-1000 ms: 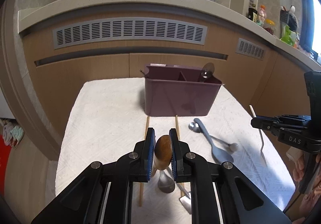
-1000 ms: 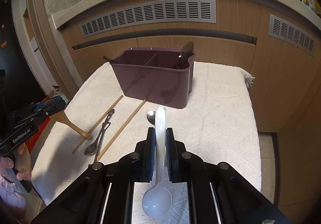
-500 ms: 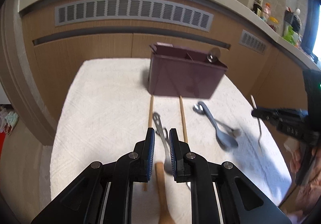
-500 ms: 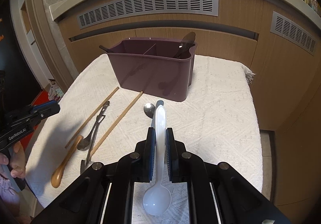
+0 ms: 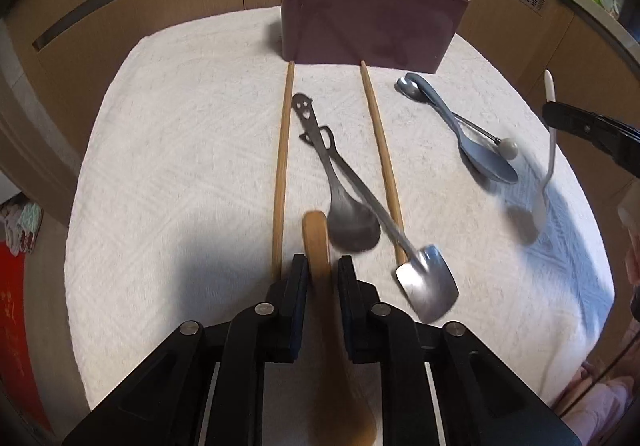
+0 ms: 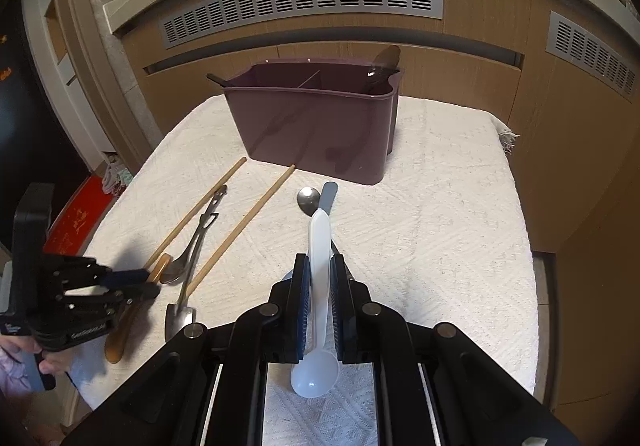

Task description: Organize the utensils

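The left gripper (image 5: 322, 268) straddles a wooden spoon (image 5: 317, 242), jaws not clearly clamped. The right gripper (image 6: 319, 273) grips a white spoon (image 6: 319, 242), handle pointing toward the purple caddy (image 6: 316, 126) straight ahead.

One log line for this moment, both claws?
left claw: astride wooden spoon, grip unclear | right claw: shut on white spoon | caddy: holds utensils

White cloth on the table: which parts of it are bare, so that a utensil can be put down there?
The white cloth is bare on its right side, between the purple caddy and the fringed edge. Another bare strip lies left of the left chopstick. The crowded part is between the chopsticks, around the dark spoon and the metal spatula, and near the grey spoon.
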{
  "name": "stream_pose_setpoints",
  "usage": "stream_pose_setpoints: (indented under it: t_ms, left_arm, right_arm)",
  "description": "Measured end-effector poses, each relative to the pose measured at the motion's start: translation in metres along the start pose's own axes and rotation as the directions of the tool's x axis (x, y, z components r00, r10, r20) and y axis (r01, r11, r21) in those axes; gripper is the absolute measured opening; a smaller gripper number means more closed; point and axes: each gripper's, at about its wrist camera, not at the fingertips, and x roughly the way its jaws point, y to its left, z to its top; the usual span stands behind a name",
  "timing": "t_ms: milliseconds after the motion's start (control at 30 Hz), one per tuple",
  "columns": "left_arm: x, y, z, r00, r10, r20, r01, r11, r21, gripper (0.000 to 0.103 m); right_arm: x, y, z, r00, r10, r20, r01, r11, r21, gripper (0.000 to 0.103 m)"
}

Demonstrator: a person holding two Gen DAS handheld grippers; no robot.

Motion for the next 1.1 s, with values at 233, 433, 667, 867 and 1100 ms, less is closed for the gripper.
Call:
stream_pose_setpoints:
  t_ms: [233,433,667,867,1100]
  left_arm:
    - [-0.045,-0.004,0.005,0.981,-0.058,0.186,0.066,0.997,-0.037,0.012]
    - [-0.075,-0.001,0.021,0.945,-0.096,0.314,0.117,0.992,-0.048,0.012]
    - [-0.099,-0.002,0.048,0.901,-0.130,0.413,0.160,0.986,-0.038,0.012]
    - [-0.164,-0.003,0.131,0.780,-0.188,0.597,0.197,0.979,0.050,0.012]
    - [-0.158,0.014,0.208,0.714,-0.140,0.686,0.166,0.986,0.028,0.012]
  right_arm:
    - [-0.015,-0.003,0.002,0.999,0.006,0.047,-0.006,1.000,0.011,0.009]
    - [-0.022,-0.003,0.006,0.997,0.009,0.071,-0.010,1.000,0.016,0.009]
    - [-0.023,-0.002,0.015,0.995,0.023,0.094,-0.025,0.999,0.021,0.009]
    - [-0.063,0.007,0.081,0.965,-0.016,0.263,0.036,0.997,-0.071,0.009]
    - [-0.066,0.007,0.166,0.910,-0.054,0.410,0.103,0.990,-0.098,0.010]
